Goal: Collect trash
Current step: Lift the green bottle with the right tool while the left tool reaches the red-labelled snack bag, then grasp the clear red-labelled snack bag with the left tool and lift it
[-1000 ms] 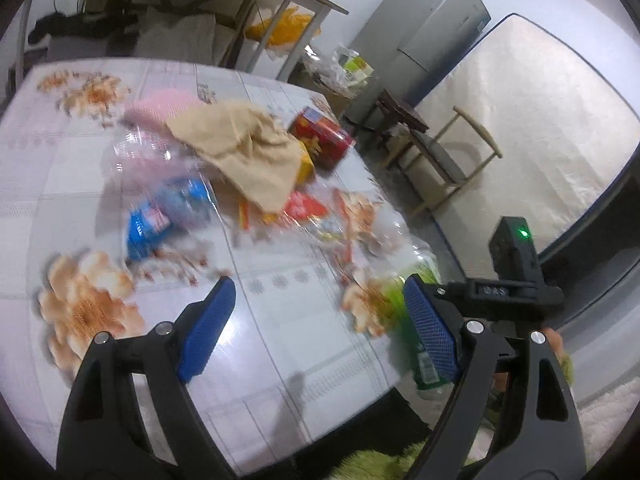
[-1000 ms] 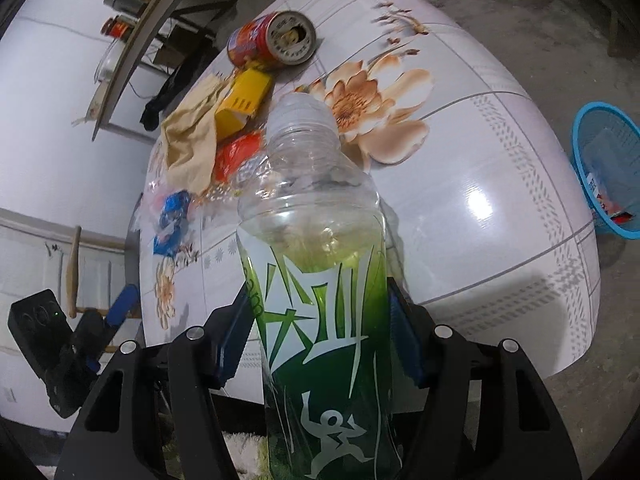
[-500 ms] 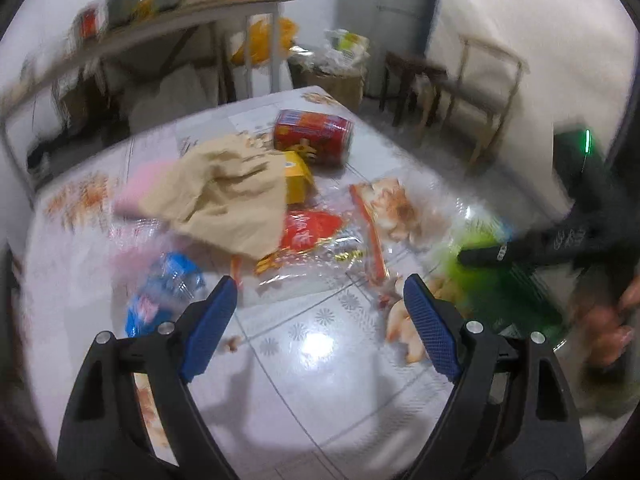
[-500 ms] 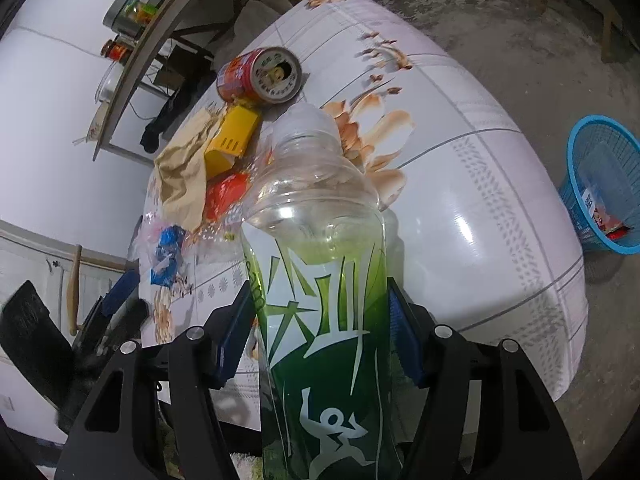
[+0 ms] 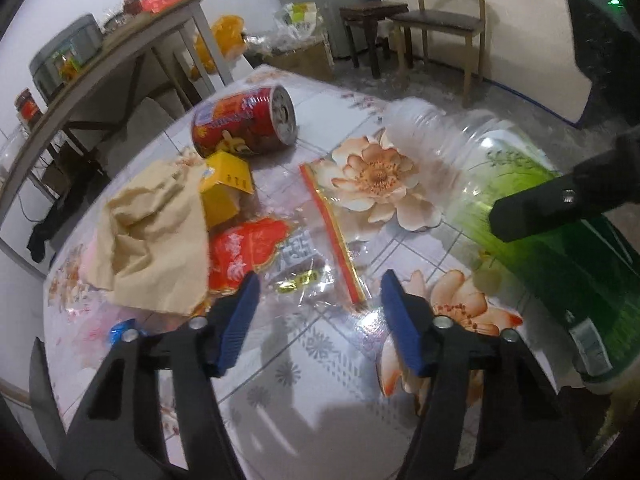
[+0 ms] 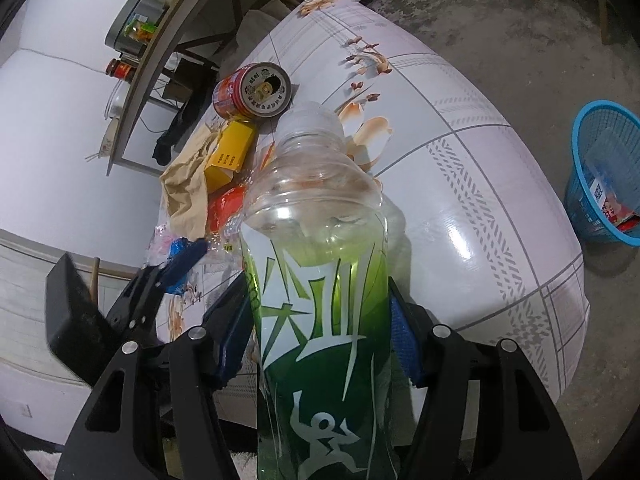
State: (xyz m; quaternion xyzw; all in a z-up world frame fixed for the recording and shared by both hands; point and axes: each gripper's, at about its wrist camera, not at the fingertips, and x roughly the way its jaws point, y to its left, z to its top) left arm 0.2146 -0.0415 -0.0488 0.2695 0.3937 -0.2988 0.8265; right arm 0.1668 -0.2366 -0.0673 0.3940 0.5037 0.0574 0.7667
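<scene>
Right gripper [image 6: 320, 336] clamps the green bottle [image 6: 320, 320]; left gripper [image 5: 318, 320] gapes, empty, above the clear wrapper [image 5: 316, 264]; recommended: carry bottle level to blue basket [image 6: 604, 172], release directly overhead.

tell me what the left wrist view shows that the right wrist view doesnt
Only the left wrist view shows the chair, the dark stool and the clear bag with a red strip, which lies ahead of the open left claw.

Only the right wrist view shows the blue basket on the floor, with trash inside.

Both show the green bottle shut in the right claw, the red can on its side, the yellow box, the tan cloth, the red wrapper and the floral table.
</scene>
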